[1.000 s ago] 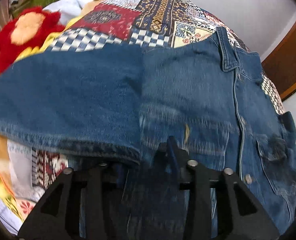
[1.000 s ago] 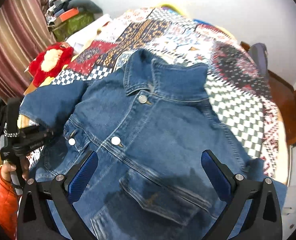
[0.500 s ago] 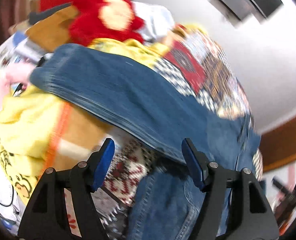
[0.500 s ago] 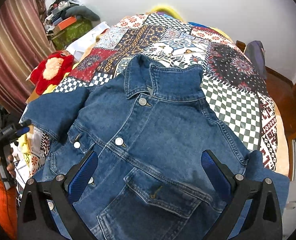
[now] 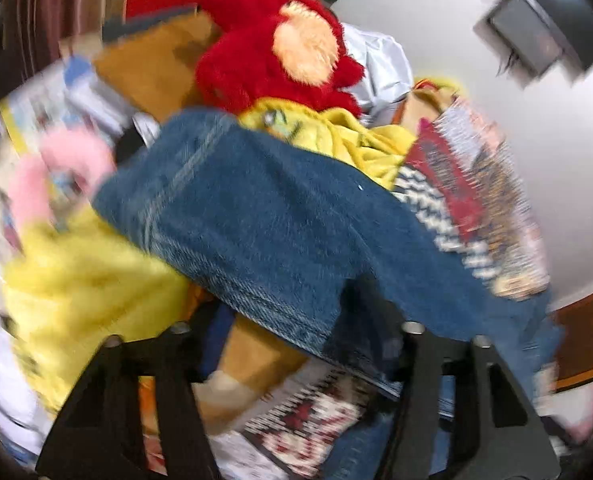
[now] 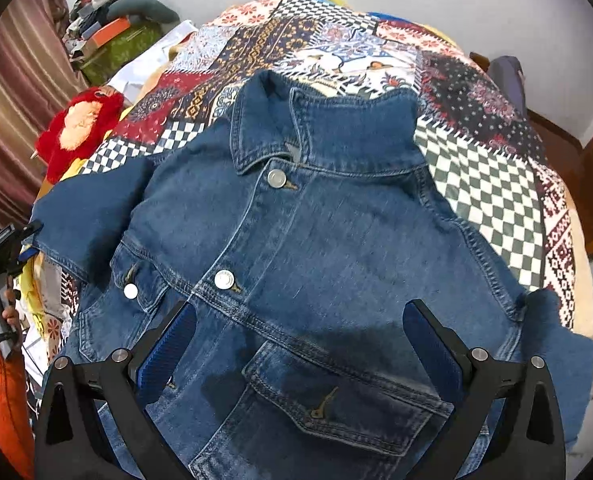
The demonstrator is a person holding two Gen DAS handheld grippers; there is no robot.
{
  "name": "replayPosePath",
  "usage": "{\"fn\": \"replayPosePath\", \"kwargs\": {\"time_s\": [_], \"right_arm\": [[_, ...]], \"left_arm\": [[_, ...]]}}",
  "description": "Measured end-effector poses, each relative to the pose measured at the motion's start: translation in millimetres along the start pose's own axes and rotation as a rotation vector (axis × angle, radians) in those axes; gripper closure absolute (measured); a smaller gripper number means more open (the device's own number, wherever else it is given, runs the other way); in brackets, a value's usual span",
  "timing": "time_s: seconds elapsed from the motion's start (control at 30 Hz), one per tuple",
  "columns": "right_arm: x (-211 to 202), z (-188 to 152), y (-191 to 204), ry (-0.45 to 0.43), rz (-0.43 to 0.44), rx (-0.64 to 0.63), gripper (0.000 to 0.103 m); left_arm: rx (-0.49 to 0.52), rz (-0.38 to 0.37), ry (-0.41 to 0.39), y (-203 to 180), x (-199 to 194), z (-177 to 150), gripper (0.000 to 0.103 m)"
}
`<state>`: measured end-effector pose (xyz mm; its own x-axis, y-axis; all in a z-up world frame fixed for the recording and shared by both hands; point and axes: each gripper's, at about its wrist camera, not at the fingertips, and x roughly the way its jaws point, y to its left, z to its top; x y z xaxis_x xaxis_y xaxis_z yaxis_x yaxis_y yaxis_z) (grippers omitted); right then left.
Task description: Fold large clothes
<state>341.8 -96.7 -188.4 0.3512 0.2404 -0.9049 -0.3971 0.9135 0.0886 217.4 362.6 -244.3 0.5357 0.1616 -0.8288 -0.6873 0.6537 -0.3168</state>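
Two claws. Right claw point(image 6: 296, 344) spread wide, empty, above jacket point(image 6: 336, 240) laid flat on quilt point(image 6: 488, 184). Left claw point(image 5: 288, 312) just closing about sleeve point(image 5: 256, 220); pads buried in blurred denim, grip impossible to tell.

1. Patchwork quilt point(image 6: 476, 184) covers the bed out ahead of the right gripper, checks and florals all over.
2. Red plush toy point(image 6: 78, 126) sits far left of that gripper, at the bed's edge.
3. Yellow blanket point(image 5: 84, 284), blurry, bunched left of the left gripper.
4. Striped curtain point(image 6: 12, 92) hangs way off left.
5. Cluttered pile with a green box point(image 6: 116, 46) up by the wall.
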Motion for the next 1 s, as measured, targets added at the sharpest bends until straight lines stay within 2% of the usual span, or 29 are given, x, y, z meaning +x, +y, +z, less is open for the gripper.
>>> {"fn": "replayPosePath", "kwargs": {"time_s": [0.03,0.07,0.13,0.3,0.43,0.6,0.73,0.8,0.87,1.0], "right_arm": [[0.7,-0.5,0.5,0.001,0.0,0.0,0.0],[0.8,-1.4,0.4,0.002,0.001,0.0,0.0],[-1.7,-3.0,0.2,-0.002,0.002,-0.004,0.0],[-22.2,-4.4,-3.6,-0.054,-0.028,-0.04,0.0],[-41.9,-6.1,-13.7,-0.094,-0.045,-0.043,0.0],[-61.1,-15.1,-32.2,-0.113,-0.014,0.002,0.0],[-80.2,-24.9,-51.0,-0.158,0.004,0.05,0.0],[-90.8,-28.4,-63.9,-0.185,0.008,0.094,0.0],[-100.2,-31.3,-80.3,-0.196,0.023,0.142,0.0],[-112.9,-39.2,-109.1,-0.183,0.085,0.222,0.0]], "left_arm": [[0.035,0.036,-0.015,-5.3,-0.6,1.8,0.064],[0.071,0.066,-0.031,-11.7,-2.4,2.9,0.08],[0.146,0.097,-0.041,-27.1,-7.6,6.1,0.093],[0.317,0.119,-0.162,-78.4,-50.1,7.4,0.094],[0.459,0.052,-0.263,-139.3,-95.9,0.1,0.094],[0.613,-0.066,-0.326,-213.6,-133.4,-23.4,0.094],[0.712,-0.187,-0.316,-274.9,-146.4,-53.9,0.094],[0.759,-0.249,-0.286,-301.0,-145.8,-75.3,0.094],[0.802,-0.29,-0.26,-320.0,-143.9,-94.7,0.094],[0.936,-0.371,-0.192,-346.5,-133.6,-154.2,0.094]]}}
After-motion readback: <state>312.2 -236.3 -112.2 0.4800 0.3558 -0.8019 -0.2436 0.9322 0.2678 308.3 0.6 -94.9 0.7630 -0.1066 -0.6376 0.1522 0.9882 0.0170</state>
